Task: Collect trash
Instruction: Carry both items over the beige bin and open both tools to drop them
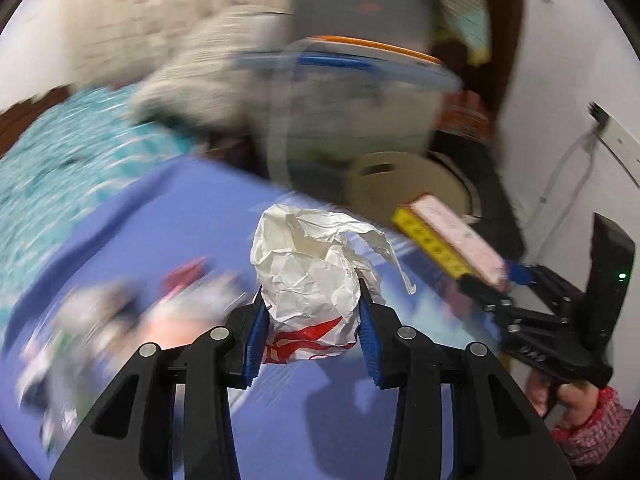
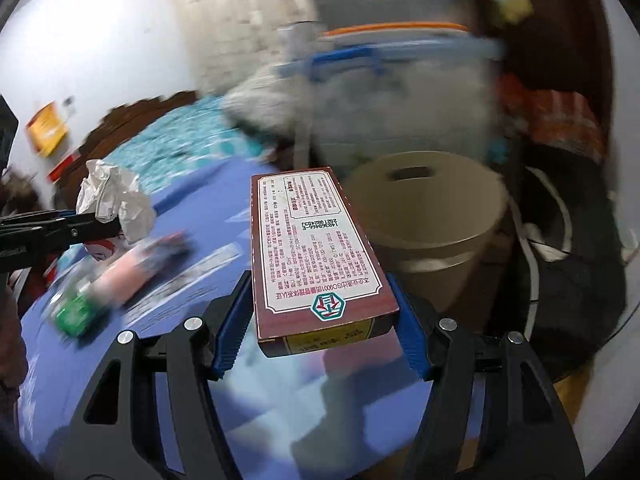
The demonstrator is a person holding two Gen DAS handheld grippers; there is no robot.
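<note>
A crumpled white paper bag with red print (image 1: 312, 276) sits pinched between the blue pads of my left gripper (image 1: 314, 320), above the purple surface (image 1: 168, 216). In the right wrist view the same bag (image 2: 114, 200) shows at the left, held by that gripper (image 2: 100, 224). My right gripper (image 2: 324, 316) is shut on a flat maroon box with a printed white label (image 2: 312, 248). That box (image 1: 452, 240) and the right gripper (image 1: 496, 284) also show at the right of the left wrist view. A tan round bin (image 2: 428, 220) stands just beyond the box.
Blurred wrappers and a green packet (image 2: 76, 312) lie on the purple surface (image 2: 192, 220). Behind the tan bin (image 1: 404, 184) stands a clear storage tub with blue handle and orange lid (image 1: 360, 92). A teal patterned bedspread (image 1: 60, 168) lies left. A hand in a pink sleeve (image 1: 580, 412) holds the right tool.
</note>
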